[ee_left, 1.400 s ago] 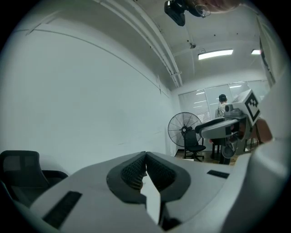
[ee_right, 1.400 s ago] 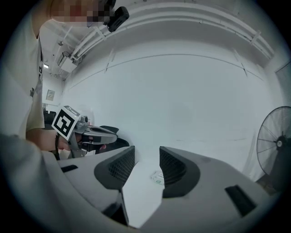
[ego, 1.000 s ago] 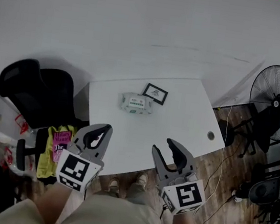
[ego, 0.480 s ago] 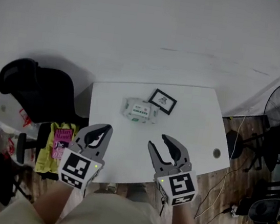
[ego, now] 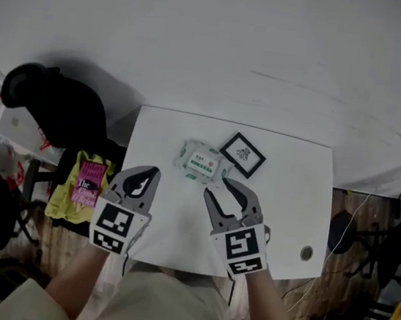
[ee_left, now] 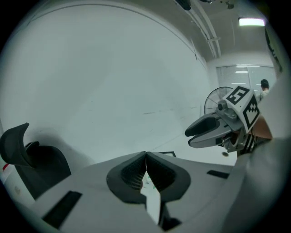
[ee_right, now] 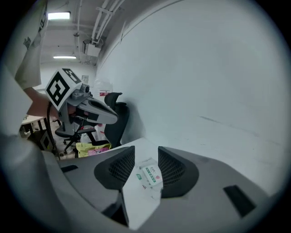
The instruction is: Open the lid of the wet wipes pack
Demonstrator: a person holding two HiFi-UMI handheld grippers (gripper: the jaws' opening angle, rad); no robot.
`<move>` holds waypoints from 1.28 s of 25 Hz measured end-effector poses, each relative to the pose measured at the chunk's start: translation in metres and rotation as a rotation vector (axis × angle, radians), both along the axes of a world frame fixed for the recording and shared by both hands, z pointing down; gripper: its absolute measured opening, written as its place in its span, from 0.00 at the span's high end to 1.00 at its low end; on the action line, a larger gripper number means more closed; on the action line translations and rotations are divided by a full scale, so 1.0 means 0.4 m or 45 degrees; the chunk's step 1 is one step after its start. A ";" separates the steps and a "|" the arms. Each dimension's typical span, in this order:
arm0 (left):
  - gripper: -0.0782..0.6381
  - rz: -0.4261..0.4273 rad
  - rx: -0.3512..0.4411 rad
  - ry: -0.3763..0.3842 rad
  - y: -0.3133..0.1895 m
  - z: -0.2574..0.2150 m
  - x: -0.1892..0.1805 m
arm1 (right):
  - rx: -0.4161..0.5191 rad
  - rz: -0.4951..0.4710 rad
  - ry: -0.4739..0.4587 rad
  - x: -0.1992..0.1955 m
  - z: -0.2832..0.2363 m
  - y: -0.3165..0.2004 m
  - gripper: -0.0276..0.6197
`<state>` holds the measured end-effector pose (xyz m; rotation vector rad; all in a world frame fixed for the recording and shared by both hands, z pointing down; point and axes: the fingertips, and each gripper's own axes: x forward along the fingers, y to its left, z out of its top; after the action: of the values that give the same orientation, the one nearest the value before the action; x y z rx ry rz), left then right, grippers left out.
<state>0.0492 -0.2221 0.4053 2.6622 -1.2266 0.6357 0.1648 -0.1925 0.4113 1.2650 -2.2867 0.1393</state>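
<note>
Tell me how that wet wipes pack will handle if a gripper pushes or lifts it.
The wet wipes pack looks like a soft, crinkled film pouch, so it will probably dent and sag rather than stay stiff. It lies flat on the white table, so tipping or rolling seems unlikely; pushed, it would likely slide on that smooth top unless held down.

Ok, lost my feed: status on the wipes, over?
Left claw shut, empty. Right claw open, short of wet wipes pack, looks closed. Picture frame beside pack, not blocking.
</note>
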 end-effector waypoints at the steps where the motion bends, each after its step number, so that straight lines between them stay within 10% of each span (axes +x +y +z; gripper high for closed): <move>1: 0.86 -0.022 -0.008 -0.018 -0.011 0.009 0.006 | -0.007 -0.024 0.017 0.007 0.017 -0.018 0.69; 12: 0.86 -0.134 -0.088 -0.153 -0.054 0.123 0.037 | -0.106 -0.236 0.216 0.020 0.179 -0.083 0.69; 32: 0.86 0.055 -0.308 -0.239 -0.159 0.456 0.097 | -0.326 -0.244 0.442 -0.027 0.484 -0.197 0.69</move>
<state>0.0882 -0.2857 0.5879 2.4791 -1.0584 0.9927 0.1541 -0.2712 0.6048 0.8603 -2.0016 0.1276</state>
